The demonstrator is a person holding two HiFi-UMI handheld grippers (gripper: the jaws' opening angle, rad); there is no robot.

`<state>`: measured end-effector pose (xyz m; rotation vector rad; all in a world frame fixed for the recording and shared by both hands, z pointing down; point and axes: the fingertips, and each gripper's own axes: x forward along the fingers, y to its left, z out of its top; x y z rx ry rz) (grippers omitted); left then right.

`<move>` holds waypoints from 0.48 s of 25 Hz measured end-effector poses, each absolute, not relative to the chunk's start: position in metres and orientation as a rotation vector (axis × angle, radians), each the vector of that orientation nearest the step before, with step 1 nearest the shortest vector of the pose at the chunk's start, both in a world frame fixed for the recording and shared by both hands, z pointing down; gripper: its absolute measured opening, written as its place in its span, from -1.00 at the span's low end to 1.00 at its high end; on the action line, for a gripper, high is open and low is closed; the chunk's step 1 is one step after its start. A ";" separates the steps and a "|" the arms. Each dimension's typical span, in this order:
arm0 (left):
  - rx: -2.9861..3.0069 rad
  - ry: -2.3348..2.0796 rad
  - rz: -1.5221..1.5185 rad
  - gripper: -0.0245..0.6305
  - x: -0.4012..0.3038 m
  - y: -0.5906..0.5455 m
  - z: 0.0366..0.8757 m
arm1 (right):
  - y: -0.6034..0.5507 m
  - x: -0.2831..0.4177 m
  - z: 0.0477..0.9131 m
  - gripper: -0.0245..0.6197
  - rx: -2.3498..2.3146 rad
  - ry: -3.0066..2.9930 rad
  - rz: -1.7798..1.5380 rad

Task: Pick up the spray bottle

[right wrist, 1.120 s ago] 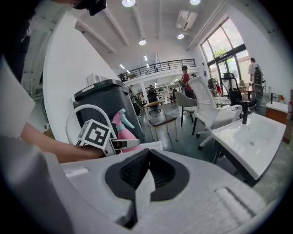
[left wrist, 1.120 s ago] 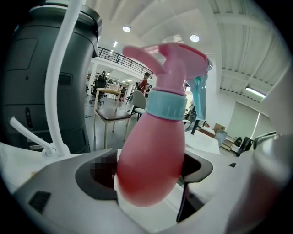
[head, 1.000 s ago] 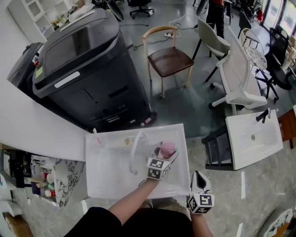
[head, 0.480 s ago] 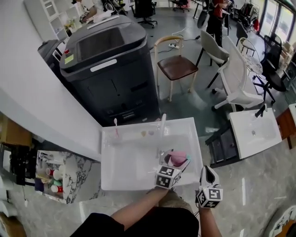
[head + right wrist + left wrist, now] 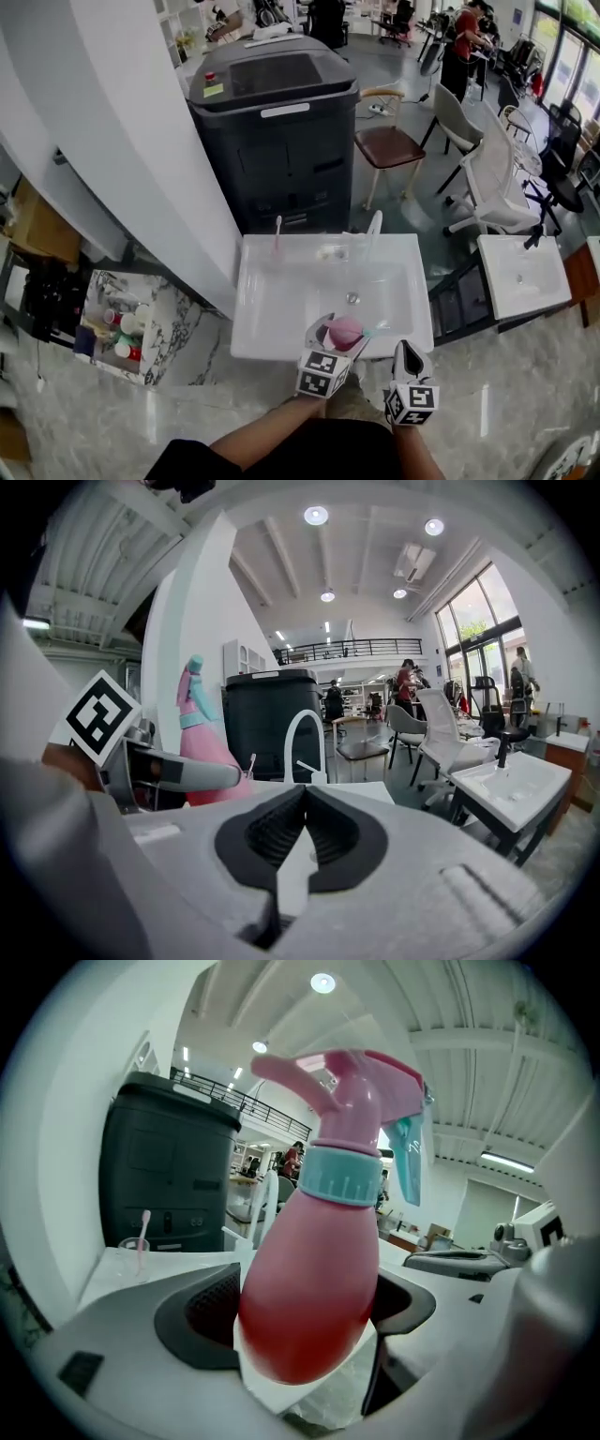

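The pink spray bottle (image 5: 314,1288) with a teal collar and teal trigger stands upright between the jaws of my left gripper (image 5: 309,1321), which is shut on its belly. From the head view the spray bottle (image 5: 345,331) and left gripper (image 5: 330,345) hover over the near rim of the white sink (image 5: 272,314). My right gripper (image 5: 409,367) hangs just right of it, off the sink's front corner. In the right gripper view that gripper (image 5: 302,841) is shut with nothing in it, and the spray bottle (image 5: 202,738) shows at the left.
A curved white tap (image 5: 373,228) and a cup with a pink toothbrush (image 5: 277,240) stand at the sink's far edge. Behind stands a large black machine (image 5: 277,122). A brown chair (image 5: 394,145), white chairs (image 5: 492,192) and a second basin (image 5: 521,274) are to the right.
The head view has swung so the sink and machine sit more centred. The left gripper, holding the bottle, has come back toward the sink's near rim. The right gripper stays beside it.
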<state>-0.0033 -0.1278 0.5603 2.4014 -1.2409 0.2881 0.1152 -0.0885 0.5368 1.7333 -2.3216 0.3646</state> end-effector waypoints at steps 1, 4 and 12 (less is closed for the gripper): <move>2.394 -1.268 0.285 0.29 -0.016 -0.120 0.557 | -0.085 0.110 0.534 -0.92 1.724 -2.322 0.353; 2.351 -1.340 0.272 0.29 -0.057 -0.097 0.551 | -0.076 0.090 0.527 -0.92 1.678 -2.352 0.341; 2.216 -1.483 0.251 0.29 -0.124 -0.055 0.559 | -0.053 0.057 0.513 -0.93 1.578 -2.404 0.269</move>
